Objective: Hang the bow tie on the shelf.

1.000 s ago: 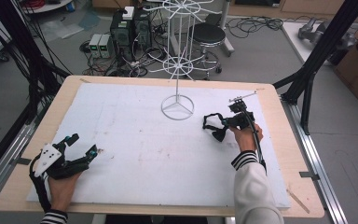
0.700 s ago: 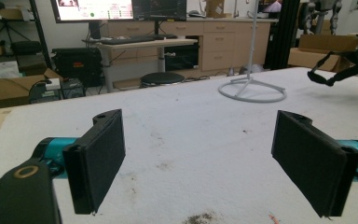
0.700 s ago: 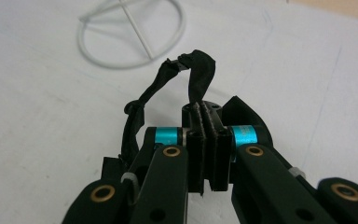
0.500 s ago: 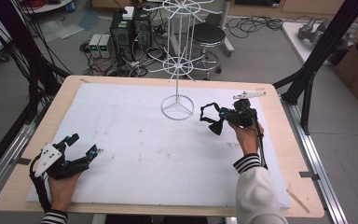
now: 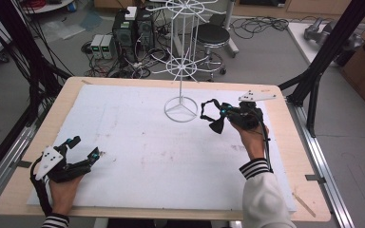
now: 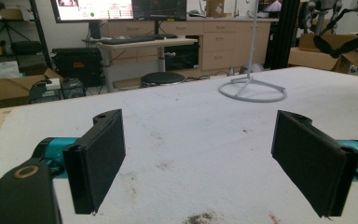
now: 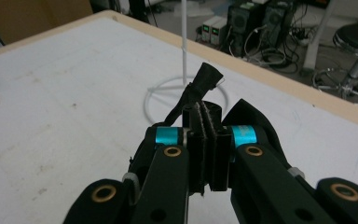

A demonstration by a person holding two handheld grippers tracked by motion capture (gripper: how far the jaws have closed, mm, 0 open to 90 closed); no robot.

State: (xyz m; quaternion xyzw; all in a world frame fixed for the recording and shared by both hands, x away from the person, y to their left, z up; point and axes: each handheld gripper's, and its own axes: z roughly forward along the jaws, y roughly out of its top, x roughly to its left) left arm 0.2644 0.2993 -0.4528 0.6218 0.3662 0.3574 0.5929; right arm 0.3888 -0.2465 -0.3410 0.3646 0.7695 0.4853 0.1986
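Note:
My right gripper (image 5: 224,113) hangs above the table's right side, just right of the white wire stand's ring base (image 5: 181,110). It is shut on a black looped strap (image 5: 210,114) with a thick cone-shaped end, which dangles toward the stand. In the right gripper view the pads (image 7: 200,140) press together on the strap (image 7: 208,75), with the stand's pole (image 7: 184,46) behind. My left gripper (image 5: 85,147) rests open at the near left corner, nothing between its pads (image 6: 98,158); from there the stand's base (image 6: 252,92) lies far ahead.
A white sheet (image 5: 138,142) covers the wooden tabletop (image 5: 19,190). The stand's upper wire tiers (image 5: 183,64) spread above the far edge. Black frame posts (image 5: 313,76) rise at the right, and computers, cables and a stool sit on the floor behind.
My right gripper has risen and drifted away from the person and slightly left, toward the stand, carrying the black strap. The left gripper has stayed put.

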